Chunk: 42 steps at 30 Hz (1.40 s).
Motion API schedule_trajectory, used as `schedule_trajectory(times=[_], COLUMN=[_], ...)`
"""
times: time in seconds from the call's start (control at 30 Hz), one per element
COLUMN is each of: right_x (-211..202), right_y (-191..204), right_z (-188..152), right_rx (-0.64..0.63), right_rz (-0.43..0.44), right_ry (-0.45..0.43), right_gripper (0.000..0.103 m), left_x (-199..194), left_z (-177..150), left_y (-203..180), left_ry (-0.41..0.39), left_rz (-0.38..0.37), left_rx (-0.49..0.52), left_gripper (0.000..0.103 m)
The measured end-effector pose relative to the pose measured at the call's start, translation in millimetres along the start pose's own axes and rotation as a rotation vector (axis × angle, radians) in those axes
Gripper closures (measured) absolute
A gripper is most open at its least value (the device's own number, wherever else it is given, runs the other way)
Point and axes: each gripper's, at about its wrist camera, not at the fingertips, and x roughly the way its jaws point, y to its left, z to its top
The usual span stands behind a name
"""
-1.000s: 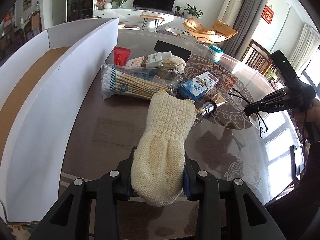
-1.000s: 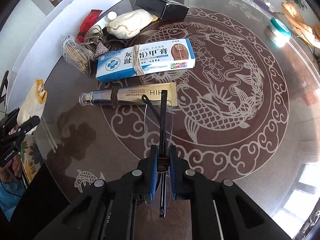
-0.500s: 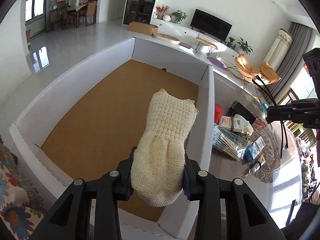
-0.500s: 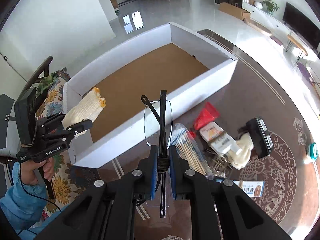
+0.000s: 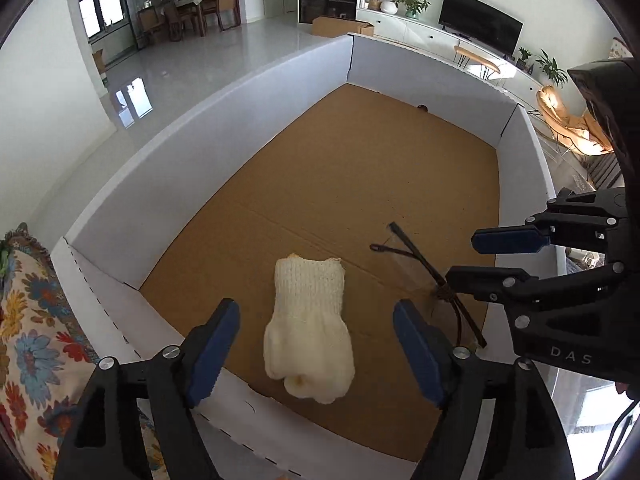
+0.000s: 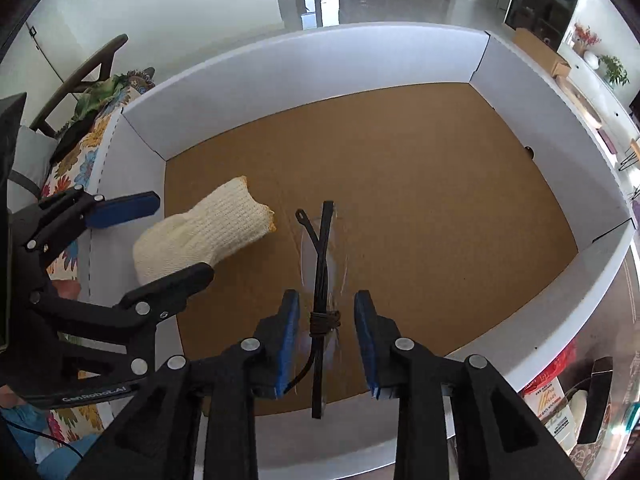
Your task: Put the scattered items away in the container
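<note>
Left tool spread wide around knit mitten, right tool parted beside glasses, both in box

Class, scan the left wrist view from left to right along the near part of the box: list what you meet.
Floral cushion → left gripper's left finger → cream knitted mitt → left gripper's right finger → tied glasses → right gripper.

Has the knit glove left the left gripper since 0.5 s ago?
Yes. The left gripper is open now, and the knit glove lies below it on the brown floor of the white box, near its front wall.
</note>
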Motion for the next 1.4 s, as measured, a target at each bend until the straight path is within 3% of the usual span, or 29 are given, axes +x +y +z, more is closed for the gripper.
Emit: schedule_trajectory(times=[0.23,0.53,0.63,0.7,0.73,0.77,0.8,0.83,0.9,0.97,1.03,1.07,1.13,1.27,1.4], right_x=[0,-7,-13,-33,-49,-68,-88,-107,-138,-156,-156,-151,-135,-103,-96], right_y=[8,-2,-10,-23,-36,-51,-68,-85,-114,-133,-147,-153,-161,-154,-142], right_z=[-25,-51,-55,-53,-53,-55,-60,-69,-101,-150,-207,-231,-288,-394,-437], right_rx=[-0.223,-0.254,-0.239,-0.225,-0.193,-0.147,-0.096,-0.045,0.060,0.174,0.280,0.330,0.418,0.525,0.615], right_rz=[-0.106,-0.101,-0.071,-0.078,-0.068,-0.053,-0.038,-0.023,-0.026,-0.096,-0.196,-0.248,-0.316,-0.351,-0.366], right_ry=[0.027,0.097,0.109,0.061,0.018,-0.036,-0.099,-0.163,-0.256,-0.320,-0.312,-0.290,-0.240,-0.171,-0.237], right_gripper=[0.063,0.063,0.063,0.063,0.052,0.016,0.000,0.000,0.000,0.000,0.000,0.000,0.000,0.000,0.000], left_x=[1,-10,-18,-32,-42,-53,-65,-77,-100,-114,-118,-116,-101,-48,-18], left_z=[-5,-26,-27,-28,-28,-29,-30,-31,-36,-43,-53,-58,-69,-91,-112], left_y=[-18,-48,-52,-53,-56,-61,-67,-76,-95,-117,-146,-161,-192,-250,-279], left_ry=[-0.001,-0.003,-0.035,-0.085,-0.119,-0.153,-0.187,-0.219,-0.272,-0.292,-0.280,-0.267,-0.224,-0.137,-0.096], left_rz=[0.075,0.089,0.058,0.035,0.020,0.004,-0.009,-0.023,-0.072,-0.127,-0.189,-0.221,-0.265,-0.260,-0.253], left_rx=[0.082,0.197,0.167,0.133,0.127,0.129,0.138,0.153,0.196,0.249,0.298,0.316,0.350,0.401,0.425], left_gripper=[0.018,0.018,0.018,0.018,0.018,0.018,0.018,0.018,0.018,0.011,0.000,0.000,0.000,0.000,0.000])
